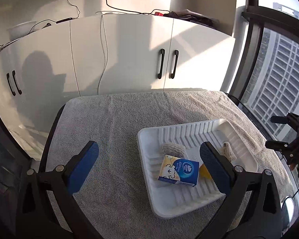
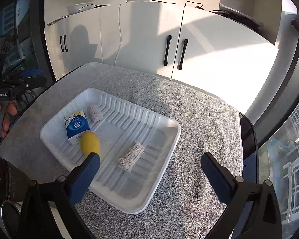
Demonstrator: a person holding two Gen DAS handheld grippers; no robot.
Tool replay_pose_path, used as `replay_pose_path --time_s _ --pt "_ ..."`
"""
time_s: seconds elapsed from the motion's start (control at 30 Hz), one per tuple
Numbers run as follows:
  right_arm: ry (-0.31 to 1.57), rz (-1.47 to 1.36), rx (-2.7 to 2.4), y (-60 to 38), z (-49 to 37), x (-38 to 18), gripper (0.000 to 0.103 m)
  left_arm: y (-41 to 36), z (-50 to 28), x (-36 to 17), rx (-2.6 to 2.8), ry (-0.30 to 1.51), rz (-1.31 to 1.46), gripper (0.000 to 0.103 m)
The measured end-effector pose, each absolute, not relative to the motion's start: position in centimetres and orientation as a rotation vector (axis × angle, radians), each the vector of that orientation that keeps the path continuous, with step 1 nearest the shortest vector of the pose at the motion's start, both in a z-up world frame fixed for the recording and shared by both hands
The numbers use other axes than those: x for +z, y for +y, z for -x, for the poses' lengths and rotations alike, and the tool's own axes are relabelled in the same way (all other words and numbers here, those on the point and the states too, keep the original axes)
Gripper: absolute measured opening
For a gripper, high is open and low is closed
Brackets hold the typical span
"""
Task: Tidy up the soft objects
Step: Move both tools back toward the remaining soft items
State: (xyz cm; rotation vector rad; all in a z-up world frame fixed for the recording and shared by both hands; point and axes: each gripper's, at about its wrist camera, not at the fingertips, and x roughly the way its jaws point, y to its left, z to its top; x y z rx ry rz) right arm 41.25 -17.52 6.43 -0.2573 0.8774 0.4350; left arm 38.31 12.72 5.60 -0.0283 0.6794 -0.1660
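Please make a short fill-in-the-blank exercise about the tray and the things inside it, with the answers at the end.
1. The white tray rests on a grey ____.
2. The tray holds ____ knitted rolls.
3. The yellow soft object touches the blue and yellow ____ pack.
4. Both the left gripper and the right gripper are ____.

Answers: towel; two; tissue; open

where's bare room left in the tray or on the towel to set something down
Inside the white tray, the far right corner beyond the loose knit roll is bare. The left end is crowded: tissue pack, yellow ball, second knit roll. The grey towel left of the tray is bare.
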Motion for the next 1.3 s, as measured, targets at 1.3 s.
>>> replay_pose_path --time_s 1.3 --pt "0.731 0.123 0.378 -16.2 -6.1 4.9 0.103 5.1 -3.0 -2.9 -0.354 0.669 0.117 0.103"
